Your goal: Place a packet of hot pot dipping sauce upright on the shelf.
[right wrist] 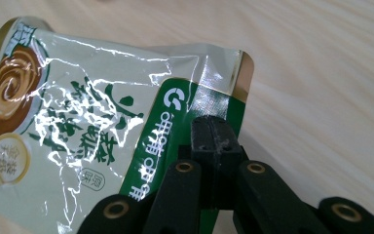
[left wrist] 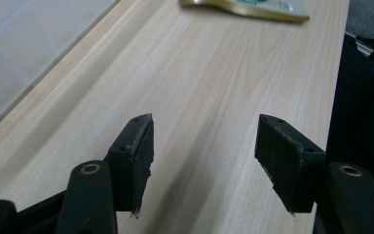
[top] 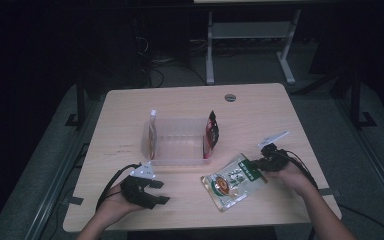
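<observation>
Right gripper view | right tool (right wrist: 215,127) clamps green edge | snack pouch (right wrist: 73,126)

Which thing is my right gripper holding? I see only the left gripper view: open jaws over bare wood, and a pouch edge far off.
Observer: The right gripper is shut on the green edge of that pouch, as the right gripper view shows.
Operator: Where does the pouch lie on the table?
Observer: In the high view it lies near the front edge of the table, in front of the bin and to its right.
Operator: Is the bin empty?
Observer: No. One packet stands at its left wall and a dark packet at its right wall; the middle looks free.
</observation>
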Demonstrator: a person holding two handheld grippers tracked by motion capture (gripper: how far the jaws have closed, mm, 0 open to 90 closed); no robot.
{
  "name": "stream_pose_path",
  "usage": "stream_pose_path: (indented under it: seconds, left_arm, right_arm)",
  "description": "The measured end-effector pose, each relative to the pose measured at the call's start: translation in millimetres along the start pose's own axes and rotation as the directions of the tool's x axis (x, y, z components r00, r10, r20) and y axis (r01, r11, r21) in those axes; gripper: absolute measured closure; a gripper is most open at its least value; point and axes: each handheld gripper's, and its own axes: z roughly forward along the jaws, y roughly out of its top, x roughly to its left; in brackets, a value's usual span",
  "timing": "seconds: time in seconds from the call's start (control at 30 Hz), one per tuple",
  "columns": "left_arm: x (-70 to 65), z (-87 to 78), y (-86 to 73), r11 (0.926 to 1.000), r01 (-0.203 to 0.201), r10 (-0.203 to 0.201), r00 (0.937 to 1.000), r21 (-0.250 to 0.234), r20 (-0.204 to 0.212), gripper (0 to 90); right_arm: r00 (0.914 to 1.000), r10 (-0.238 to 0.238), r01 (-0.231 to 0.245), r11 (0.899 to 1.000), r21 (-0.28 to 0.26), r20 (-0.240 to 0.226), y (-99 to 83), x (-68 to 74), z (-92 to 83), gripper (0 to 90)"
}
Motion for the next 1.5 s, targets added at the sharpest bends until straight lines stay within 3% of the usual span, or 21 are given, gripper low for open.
stream_pose_path:
  seconds: [0.23, 0.43, 0.57, 0.73, 0.97, 1.1, 1.3, 1.5]
  left_arm:
    - [0.0, 0.0, -0.1, 1.0, 0.002, -0.002, 1.0, -0.001, 0.0, 38.6]
    - [-1.5, 0.7, 0.8, 1.0, -0.003, 0.002, 1.0, 0.001, 0.004, 38.4]
    - [-1.8, 1.4, 0.9, 1.0, -0.004, 0.004, 1.0, 0.0, 0.005, 38.4]
    - [-2.0, 1.7, 2.3, 1.0, -0.006, 0.006, 0.9999, -0.005, 0.014, 38.1]
    - [-8.7, 7.2, 11.7, 0.9992, -0.034, 0.035, 0.999, -0.021, 0.028, 36.1]
    - [-12.9, 12.9, 21.6, 0.9988, -0.042, 0.043, 0.9985, -0.024, 0.035, 34.0]
    - [-16.1, 22.8, 34.2, 0.9979, -0.061, 0.062, 0.9972, -0.021, 0.042, 29.7]
    - [-15.0, 39.7, 48.0, 0.9988, -0.047, 0.047, 0.9976, -0.01, 0.051, 29.5]
  right_arm:
    - [0.9921, -0.104, 0.106, 0.994, 0.026, -0.071, 8.3, 34.6, 13.4, 89.7]
    - [0.9808, -0.153, 0.157, 0.987, 0.025, -0.121, 12.9, 58.6, 21.8, 89.7]
    - [0.9768, -0.172, 0.177, 0.984, 0.027, -0.127, 16.4, 67.2, 24.3, 89.7]
    - [0.9809, -0.16, 0.161, 0.987, -0.004, -0.11, 14.1, 69.2, 13.1, 85.3]
    - [0.9896, -0.137, 0.134, 0.989, -0.059, -0.045, -1.4, 73.1, -11.9, 60.4]
    - [0.9929, -0.119, 0.117, 0.99, -0.074, -0.012, -12.4, 75.1, -22.3, 51.5]
    - [0.9966, -0.077, 0.08, 0.99, -0.112, 0.028, -25.7, 74.0, -33.1, 42.9]
    - [0.998, -0.028, 0.034, 0.992, -0.122, 0.057, -37.3, 72.9, -39.7, 40.4]
